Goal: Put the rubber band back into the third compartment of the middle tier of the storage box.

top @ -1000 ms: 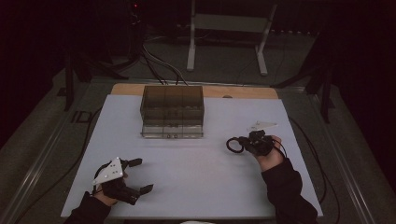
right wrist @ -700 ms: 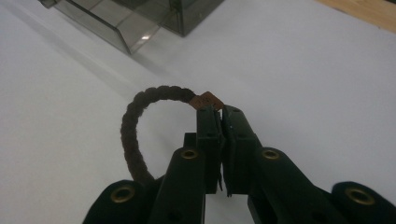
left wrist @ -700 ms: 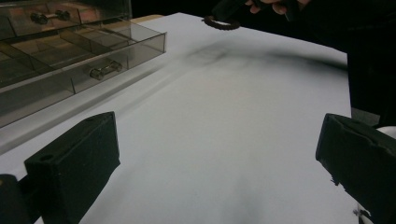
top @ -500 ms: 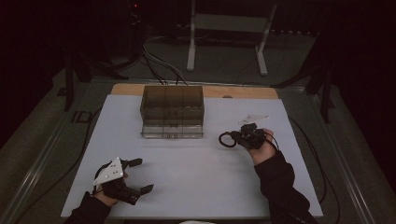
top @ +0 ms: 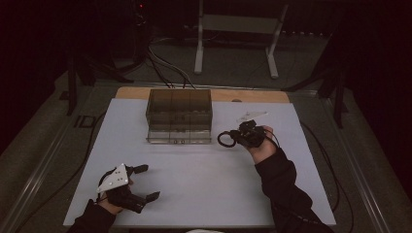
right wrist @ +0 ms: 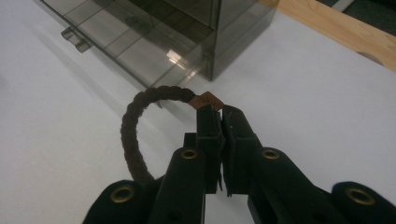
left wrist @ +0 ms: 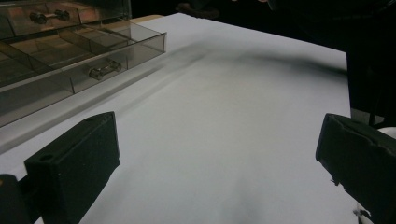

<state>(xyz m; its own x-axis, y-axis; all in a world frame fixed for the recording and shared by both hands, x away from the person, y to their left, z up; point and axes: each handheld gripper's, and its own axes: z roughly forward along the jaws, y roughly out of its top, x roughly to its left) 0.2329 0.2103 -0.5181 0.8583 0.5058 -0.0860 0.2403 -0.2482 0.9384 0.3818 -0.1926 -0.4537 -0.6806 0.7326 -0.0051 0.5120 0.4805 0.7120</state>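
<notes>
Right gripper (right wrist: 220,112) clamped on braided loop (right wrist: 135,126), at 3 o'clock of organizer box (top: 179,116) | left gripper (top: 141,183) jaws apart, at table's (top: 204,179) 7 o'clock

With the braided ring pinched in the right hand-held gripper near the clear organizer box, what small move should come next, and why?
Probably carry the right hand-held gripper a little farther toward the clear organizer box. Its jaws are shut on the braided ring, which hangs just off the box's near corner rather than over a compartment. The left hand-held gripper rests open near the table's front edge, holding nothing.
</notes>
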